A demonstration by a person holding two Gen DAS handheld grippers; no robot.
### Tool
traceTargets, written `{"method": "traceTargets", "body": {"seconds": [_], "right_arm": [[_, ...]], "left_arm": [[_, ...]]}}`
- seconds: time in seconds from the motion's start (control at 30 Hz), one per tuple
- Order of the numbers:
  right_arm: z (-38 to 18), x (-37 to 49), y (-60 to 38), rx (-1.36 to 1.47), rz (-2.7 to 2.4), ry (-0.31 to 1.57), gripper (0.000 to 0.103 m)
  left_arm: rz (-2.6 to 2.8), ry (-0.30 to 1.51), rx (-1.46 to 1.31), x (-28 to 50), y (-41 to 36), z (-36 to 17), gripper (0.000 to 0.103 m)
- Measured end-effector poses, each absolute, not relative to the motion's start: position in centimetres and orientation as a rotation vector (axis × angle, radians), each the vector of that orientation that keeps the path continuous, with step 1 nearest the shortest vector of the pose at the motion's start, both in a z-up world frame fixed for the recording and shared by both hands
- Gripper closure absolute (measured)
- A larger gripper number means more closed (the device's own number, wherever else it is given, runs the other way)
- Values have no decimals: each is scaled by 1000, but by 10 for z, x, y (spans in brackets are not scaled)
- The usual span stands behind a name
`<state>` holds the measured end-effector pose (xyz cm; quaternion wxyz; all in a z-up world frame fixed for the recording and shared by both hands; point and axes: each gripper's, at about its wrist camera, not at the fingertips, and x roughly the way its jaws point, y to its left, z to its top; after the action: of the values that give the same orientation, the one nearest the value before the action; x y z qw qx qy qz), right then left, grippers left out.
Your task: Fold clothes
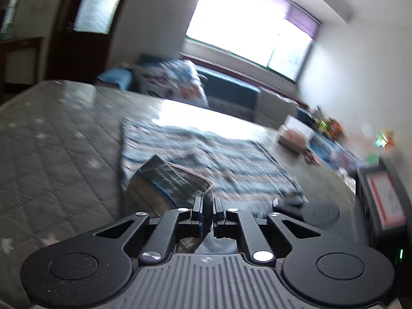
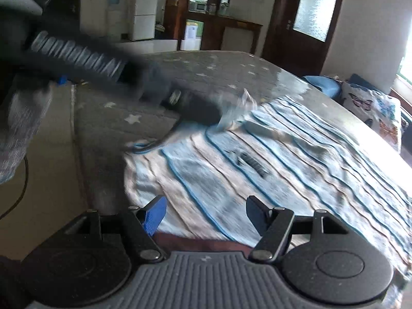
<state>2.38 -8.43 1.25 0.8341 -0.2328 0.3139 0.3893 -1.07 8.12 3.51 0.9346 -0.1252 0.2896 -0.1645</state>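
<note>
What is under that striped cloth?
The striped cloth lies on a grey starred mattress, which shows around it. Whatever else lies beneath it is covered.

Blue-striped garment (image 2: 270,159); grey star-print mattress (image 2: 206,69).

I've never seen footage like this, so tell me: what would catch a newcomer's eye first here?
Probably the blue-and-white striped garment spread across the grey star-patterned mattress. Next, the left gripper, nearly closed, pinching a lifted corner of that cloth near the mattress edge, while the right gripper hangs wide open above the near hem. Behind the bed, a bright window glares white.
</note>
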Motion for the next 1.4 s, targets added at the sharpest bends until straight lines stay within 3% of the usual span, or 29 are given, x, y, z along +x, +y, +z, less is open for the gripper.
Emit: {"method": "traceTargets", "body": {"seconds": [0.13,0.23,0.63,1.2,1.37,1.4], "right_arm": [[13,26,-105,-489,774,686,33],[15,27,-121,-480,739,697,33],[28,26,-155,-403,659,683,33],[29,54,-244,-236,426,707,33],[23,82,-265,-203,384,727,41],[21,88,-268,-196,376,732,48]], "left_arm": [[-323,612,-235,-8,88,30,85],[-305,622,-220,-5,95,27,74],[-232,680,-142,10,110,10,80],[-222,737,-21,77,86,-8,80],[-218,734,-17,75,87,-9,78],[-217,734,-18,75,87,-9,78]]}}
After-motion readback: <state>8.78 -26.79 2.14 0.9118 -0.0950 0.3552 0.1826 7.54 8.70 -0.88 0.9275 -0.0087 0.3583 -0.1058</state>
